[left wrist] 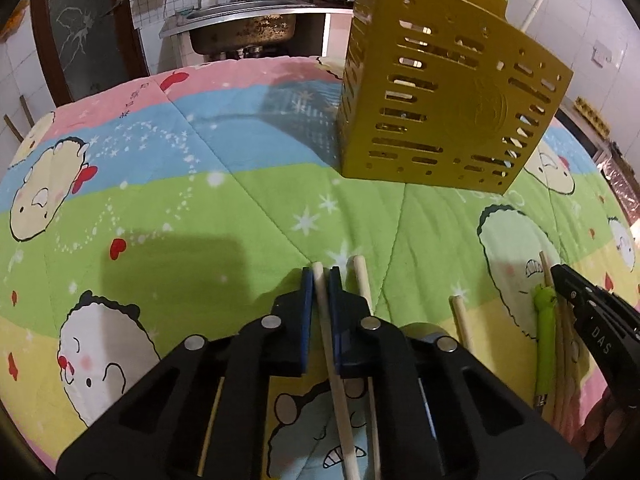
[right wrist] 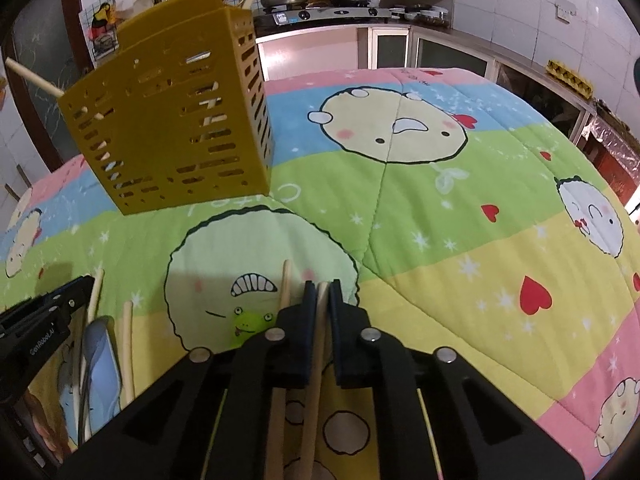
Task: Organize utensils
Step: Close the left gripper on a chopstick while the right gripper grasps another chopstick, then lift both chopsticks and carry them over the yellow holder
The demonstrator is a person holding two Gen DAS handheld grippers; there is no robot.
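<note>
Right wrist: cartoon quilt (right wrist: pixel 440 208) (kitchen stove (right wrist: pixel 324 14) behind).

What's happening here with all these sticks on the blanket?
A person is sorting utensils with two clamps. The left hand-held gripper is shut on one chopstick, and the right hand-held gripper is shut on another chopstick. More chopsticks and a green frog-handled utensil lie on the cartoon blanket. The yellow slotted holder stands ahead, already with some sticks inside.

bright indoor light, soft shadows, strong fisheye edge distortion
</note>
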